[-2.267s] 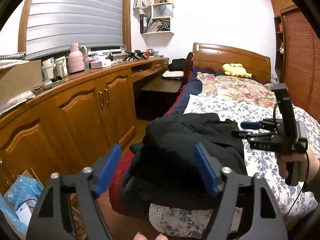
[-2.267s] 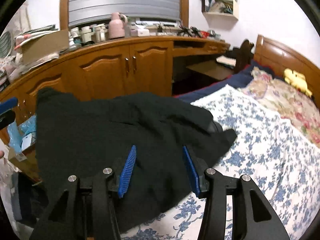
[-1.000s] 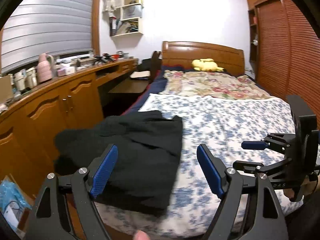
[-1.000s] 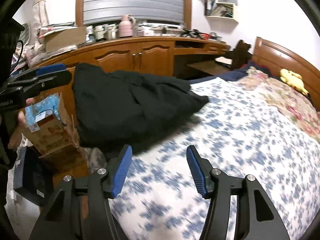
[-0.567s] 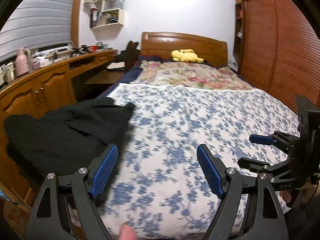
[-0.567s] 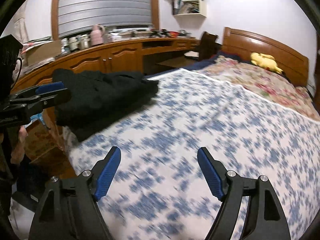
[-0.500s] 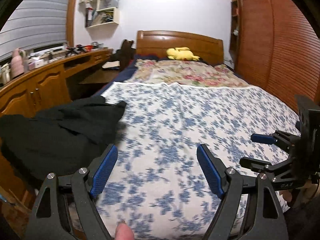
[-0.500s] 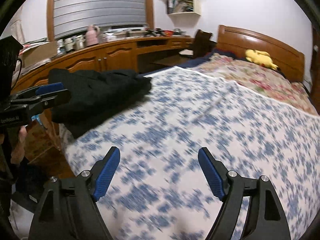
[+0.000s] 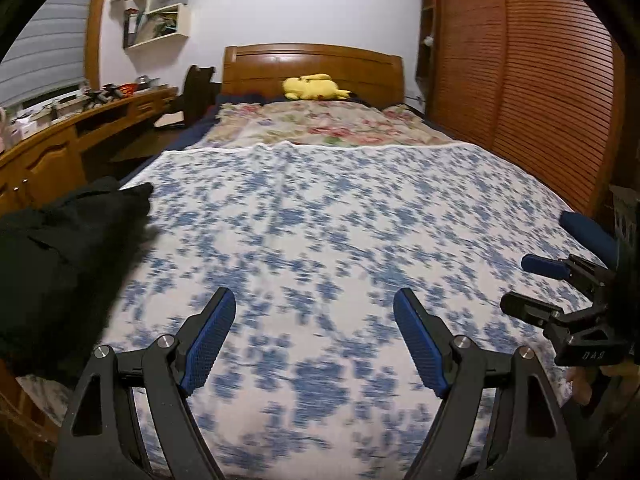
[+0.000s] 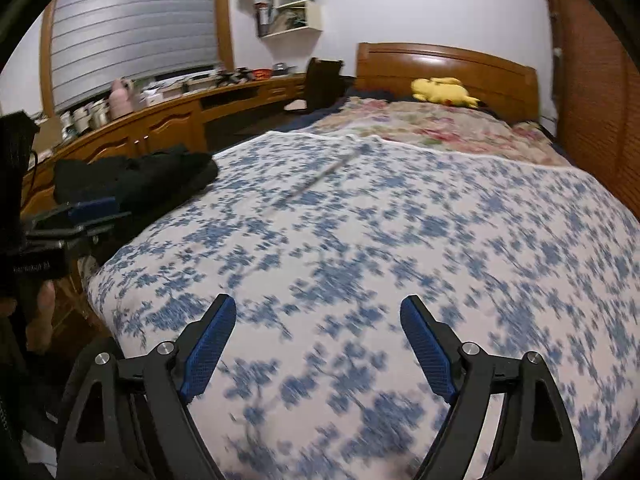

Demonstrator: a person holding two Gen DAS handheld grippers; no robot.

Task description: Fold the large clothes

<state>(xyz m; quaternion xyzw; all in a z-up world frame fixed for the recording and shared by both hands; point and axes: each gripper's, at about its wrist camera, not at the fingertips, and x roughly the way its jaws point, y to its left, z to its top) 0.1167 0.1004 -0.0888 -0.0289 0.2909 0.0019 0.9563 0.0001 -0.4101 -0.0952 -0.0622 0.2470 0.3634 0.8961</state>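
A black garment (image 9: 60, 248) lies bunched at the left edge of the bed, seen further off in the right wrist view (image 10: 152, 178). My left gripper (image 9: 313, 294) hangs open over the blue-flowered sheet (image 9: 320, 200), holding nothing, with the garment to its left. My right gripper (image 10: 318, 299) hovers over the same sheet (image 10: 400, 220); its jaws are opening and nothing is between them. Each gripper also shows at the edge of the other's view: the right one (image 9: 520, 284) at the right, the left one (image 10: 108, 216) at the left in front of the garment.
A flowered quilt (image 9: 320, 128) and a yellow plush toy (image 9: 312, 88) lie near the wooden headboard (image 10: 448, 64). Wooden cabinets with a cluttered top (image 10: 152, 128) run along the bed's left side. A slatted wardrobe (image 9: 520, 80) stands on the right.
Both views have swung right, away from the black garment toward the middle of the bed; the garment now sits at the left edge. The right jaws have spread wider.
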